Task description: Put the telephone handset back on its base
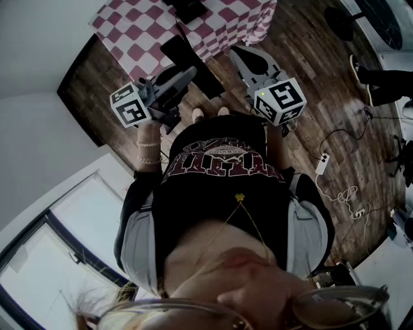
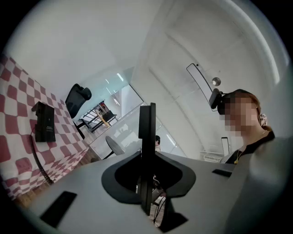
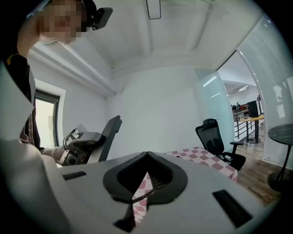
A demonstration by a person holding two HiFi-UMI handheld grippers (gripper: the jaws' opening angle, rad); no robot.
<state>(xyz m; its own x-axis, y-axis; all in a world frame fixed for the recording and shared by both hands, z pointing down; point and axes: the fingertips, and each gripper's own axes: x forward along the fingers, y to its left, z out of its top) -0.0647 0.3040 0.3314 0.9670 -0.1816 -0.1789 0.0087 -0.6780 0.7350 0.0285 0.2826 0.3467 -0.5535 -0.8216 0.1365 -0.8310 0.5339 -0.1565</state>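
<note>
A black telephone [image 2: 45,121] lies on the red-and-white checkered table [image 2: 18,96], with its coiled cord [image 2: 39,160] trailing toward the table's edge. The head view shows the telephone [image 1: 188,9] at the top, on the checkered table [image 1: 139,32]. Whether the handset rests on the base cannot be told. My left gripper [image 2: 147,109] is held in the air well short of the table, its black fingers pressed together with nothing between them. My right gripper [image 1: 250,57] hovers beside it, also away from the table, and its fingertips are hidden.
A black office chair [image 3: 215,137] stands beyond the table, over wooden floor [image 1: 310,109]. A white power strip with cables [image 1: 322,164] lies on the floor at the right. A round side table [image 3: 281,137] stands at the far right. The person [image 1: 219,167] stands close behind both grippers.
</note>
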